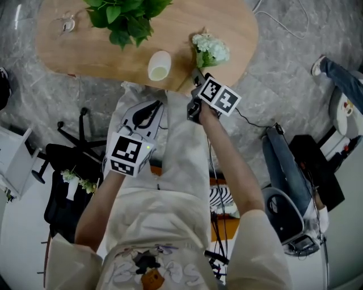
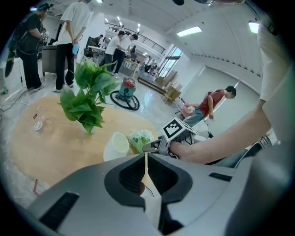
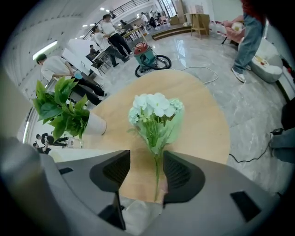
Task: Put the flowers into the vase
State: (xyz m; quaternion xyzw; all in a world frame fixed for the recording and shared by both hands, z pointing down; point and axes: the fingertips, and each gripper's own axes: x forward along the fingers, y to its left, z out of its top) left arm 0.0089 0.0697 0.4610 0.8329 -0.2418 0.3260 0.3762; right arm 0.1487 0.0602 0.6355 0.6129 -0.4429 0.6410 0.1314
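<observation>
Left gripper (image 2: 146, 171) is nearest, off the table over the person's pale clothing. Its jaws are clenched to a thin slit with nothing between them.

Right gripper (image 3: 146, 162) sits at the near edge of the light wooden oval table (image 1: 85, 56), jaws spread wide and released, grasping nothing. The thin green stem (image 3: 157, 177) runs up between them, close along the right jaw (touching it or not, can't tell), not pinched.

The bunch of white flowers with green leaves (image 3: 154, 110) lies flat on the table, blooms at 12 o'clock from the right gripper, so the flowers are on the wood and not in the vase.

The white cup-shaped vase (image 1: 159, 65) stands at about 8 o'clock of the blooms in the head view, near but apart.

A leafy green plant (image 1: 125, 17) sits farther back, at 11 o'clock of the vase.

People (image 2: 69, 41) stand beyond the table on the grey marbled floor (image 1: 295, 51).
</observation>
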